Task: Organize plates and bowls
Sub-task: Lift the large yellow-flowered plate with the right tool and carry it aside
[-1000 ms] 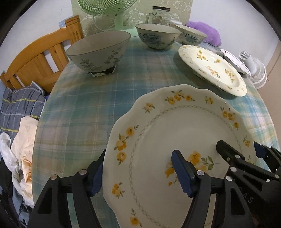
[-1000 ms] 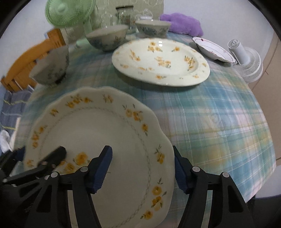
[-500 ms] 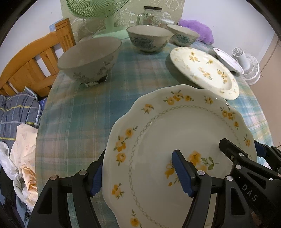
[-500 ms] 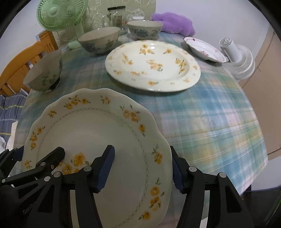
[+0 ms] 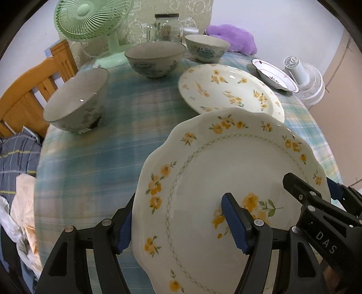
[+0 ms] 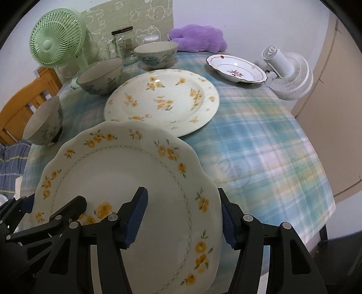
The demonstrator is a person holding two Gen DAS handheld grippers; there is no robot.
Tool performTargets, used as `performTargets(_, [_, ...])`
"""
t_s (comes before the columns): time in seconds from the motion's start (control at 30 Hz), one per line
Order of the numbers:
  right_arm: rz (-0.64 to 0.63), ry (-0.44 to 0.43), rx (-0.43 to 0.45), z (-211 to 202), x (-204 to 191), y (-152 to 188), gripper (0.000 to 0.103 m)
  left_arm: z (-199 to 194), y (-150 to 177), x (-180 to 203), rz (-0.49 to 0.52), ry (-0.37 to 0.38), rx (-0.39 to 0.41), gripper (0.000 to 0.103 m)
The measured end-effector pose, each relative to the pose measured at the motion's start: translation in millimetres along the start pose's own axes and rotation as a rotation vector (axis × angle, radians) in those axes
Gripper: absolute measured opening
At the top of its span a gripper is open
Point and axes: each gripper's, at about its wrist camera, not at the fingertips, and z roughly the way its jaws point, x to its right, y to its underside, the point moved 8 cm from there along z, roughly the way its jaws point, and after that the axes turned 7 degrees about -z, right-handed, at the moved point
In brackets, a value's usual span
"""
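Currently a scalloped plate [image 5: 237, 171] w/ yellow flowers is gripped at two opposite edges and held clear above the surface [image 6: 260, 144], which is covered w/ a plaid cloth. Left tool [image 5: 178, 222]: partly open, one blue pad under the plate's left rim, the other pressed on its top face. Right tool [image 6: 181, 214]: jaws have just been closing, w/ the plate's right rim clamped between them; one pad on top, the other at the rim's outer edge. Each tool is visible in the other's view, at the plate's far side.

Just beyond the held plate, a round flowered plate [image 6: 161, 100] lies flat on the surface; the held plate's far rim overlaps it in both views. A red-trimmed dish [image 6: 236, 67] sits near the right-hand far edge. Three bowls are lined up along the left: near bowl [image 5: 75, 101], mid bowl [image 5: 155, 58], far bowl [image 5: 206, 48]. Also seen: green fan [image 5: 90, 19], glass jar [image 6: 123, 43], purple cushion [image 6: 198, 38], white fan [image 6: 289, 74], wooden chair [image 5: 29, 90].
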Motion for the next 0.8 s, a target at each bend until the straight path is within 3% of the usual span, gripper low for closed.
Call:
performTargets(0.27, [-0.013,-0.020,0.008,4,53,-13,0.063,4,-13,55,-0.006,-0.031,0.022,0.072])
performTargets(0.8, [-0.020,-0.007,-0.007,20,160,-23,0.063,31,-21,153,-0.015,-0.023,0.021,0.072])
